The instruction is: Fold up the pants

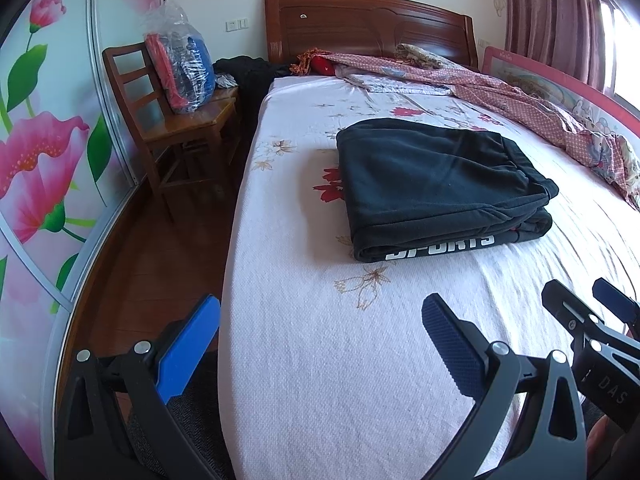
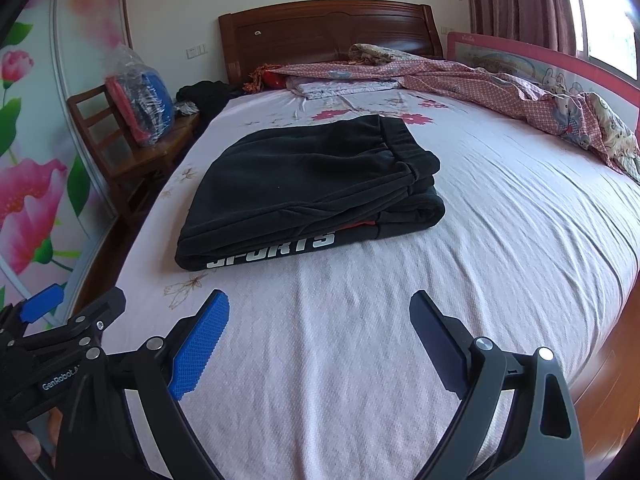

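**Claws Wide, Pants Folded on Bed**

Hovering low over the near bed (image 2: pixel 340 360): left claw (image 1: pixel 320 344) and right claw (image 2: pixel 320 336), both spread wide, gripping nothing. Lying ahead, mid-mattress: black pants (image 2: pixel 304 188), folded into a compact stack. Standing beyond: wooden headboard (image 2: pixel 320 28).

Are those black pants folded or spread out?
Folded: the black pants lie as a compact stack of layers on the bed.

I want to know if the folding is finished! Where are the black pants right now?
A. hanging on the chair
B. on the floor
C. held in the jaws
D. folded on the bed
D: the black pants lie folded in a stack on the bed, with both sets of jaws open and empty.
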A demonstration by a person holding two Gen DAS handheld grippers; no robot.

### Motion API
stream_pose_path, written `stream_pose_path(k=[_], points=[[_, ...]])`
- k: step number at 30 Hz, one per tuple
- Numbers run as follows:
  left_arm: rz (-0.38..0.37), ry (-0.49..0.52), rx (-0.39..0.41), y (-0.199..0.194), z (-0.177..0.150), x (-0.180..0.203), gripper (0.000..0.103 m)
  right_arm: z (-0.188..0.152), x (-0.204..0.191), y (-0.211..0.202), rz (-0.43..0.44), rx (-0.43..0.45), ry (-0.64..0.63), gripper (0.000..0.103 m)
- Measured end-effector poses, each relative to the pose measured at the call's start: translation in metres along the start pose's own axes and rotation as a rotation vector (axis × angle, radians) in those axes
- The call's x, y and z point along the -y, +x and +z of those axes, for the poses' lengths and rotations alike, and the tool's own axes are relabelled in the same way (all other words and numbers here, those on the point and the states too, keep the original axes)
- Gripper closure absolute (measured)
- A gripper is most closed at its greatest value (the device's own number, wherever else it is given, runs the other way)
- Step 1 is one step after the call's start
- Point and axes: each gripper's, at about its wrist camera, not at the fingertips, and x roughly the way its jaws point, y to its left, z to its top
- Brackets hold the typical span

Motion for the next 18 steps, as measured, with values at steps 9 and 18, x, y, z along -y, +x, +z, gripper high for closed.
stream_pose_path(k=[9, 18], points=[[0.009, -0.014, -0.001, 0.0, 0.0039, -0.0017, 0.002, -0.0002, 0.0004, -0.0012, 0.005, 0.002, 0.002, 0.012], [-0.017, -0.03, -0.01, -0.0008, 0.0059, -0.0013, 0.002, -0.0015, -0.0006, -0.003, 0.009, -0.003, -0.008, 0.012]])
